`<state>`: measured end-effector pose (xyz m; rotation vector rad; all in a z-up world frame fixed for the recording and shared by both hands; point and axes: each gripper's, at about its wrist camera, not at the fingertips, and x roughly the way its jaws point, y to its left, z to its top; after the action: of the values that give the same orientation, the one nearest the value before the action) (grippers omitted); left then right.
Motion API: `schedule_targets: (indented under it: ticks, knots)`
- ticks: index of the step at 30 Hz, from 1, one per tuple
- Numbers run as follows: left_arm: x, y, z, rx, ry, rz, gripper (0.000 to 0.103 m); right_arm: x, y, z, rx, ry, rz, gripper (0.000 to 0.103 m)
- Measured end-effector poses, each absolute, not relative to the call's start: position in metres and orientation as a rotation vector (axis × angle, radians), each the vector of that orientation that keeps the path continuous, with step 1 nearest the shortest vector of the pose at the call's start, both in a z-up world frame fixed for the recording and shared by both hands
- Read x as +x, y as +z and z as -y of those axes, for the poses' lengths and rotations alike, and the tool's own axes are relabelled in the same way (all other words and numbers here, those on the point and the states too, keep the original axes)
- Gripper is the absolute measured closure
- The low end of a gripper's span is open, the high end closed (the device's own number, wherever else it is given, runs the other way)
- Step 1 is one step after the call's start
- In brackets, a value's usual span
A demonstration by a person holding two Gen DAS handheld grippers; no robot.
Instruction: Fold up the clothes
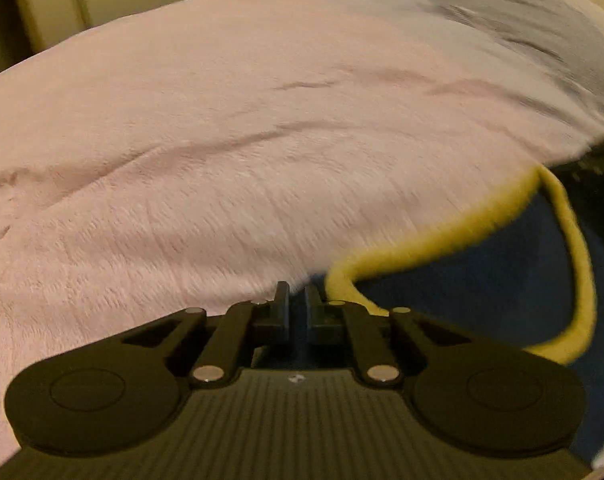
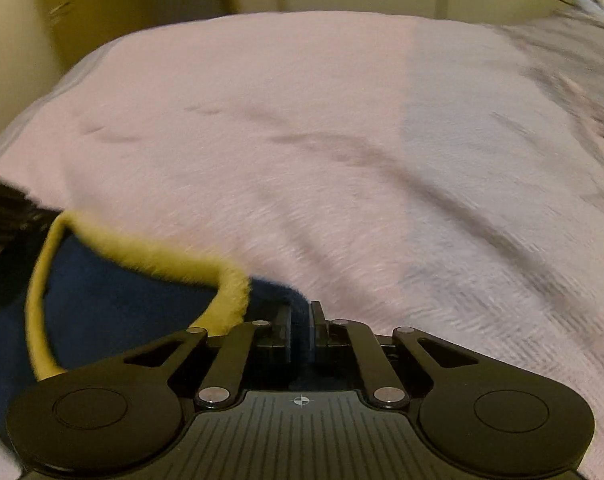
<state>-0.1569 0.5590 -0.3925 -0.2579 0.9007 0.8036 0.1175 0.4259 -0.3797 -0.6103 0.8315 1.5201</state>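
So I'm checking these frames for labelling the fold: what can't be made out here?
- Navy garment, left wrist view: its type and full shape, mostly cut off by the frame edge and the gripper body.
- Left gripper and right gripper: how much cloth sits between the near-closed jaws.
- Pink blanket, both views: fine texture, motion-blurred.
- Yellow trim: where it ends, behind the right gripper.

No readable text, label, brand, number or sign appears in either wrist view.
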Motion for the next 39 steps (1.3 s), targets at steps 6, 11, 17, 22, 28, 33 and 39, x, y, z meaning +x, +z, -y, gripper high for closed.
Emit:
schedule_targets:
  ticks: [6,11,17,22,28,33,39]
  knots:
    - [-0.193,-0.352,-0.564,-0.478,0.895,-0.704,0.095,0.131,-0.352,-0.404,-0.496,1.410,-0.845,0.069]
    - [-0.249,-0.322,-0.506,-0.513,0.785,-0.730,0.096,0.141,-0.314,-0.344,-0.439,1.453,-0.917,0.065]
    - [-0.272,-0.355,-0.418,-0.525,0.675,-0.866,0.095,0.079,-0.334,-0.271,-0.670,1.618,-0.939,0.065]
    - [-0.286,-0.373,-0.380,-0.427,0.783,-0.933,0.095,0.067,-0.363,-0.235,-0.789,1.468,-0.764,0.065]
    - [-0.313,-0.361,-0.312,-0.507,0.778,-0.940,0.095,0.043,-0.320,-0.196,-0.731,1.359,-0.719,0.065]
    - [-0.335,-0.352,-0.254,-0.577,0.766,-0.946,0.094,-0.009,-0.343,-0.130,-0.834,1.261,-0.866,0.065]
    - [-0.364,-0.323,-0.198,-0.682,0.778,-0.950,0.094,-0.040,-0.313,-0.053,-0.771,1.053,-0.932,0.065]
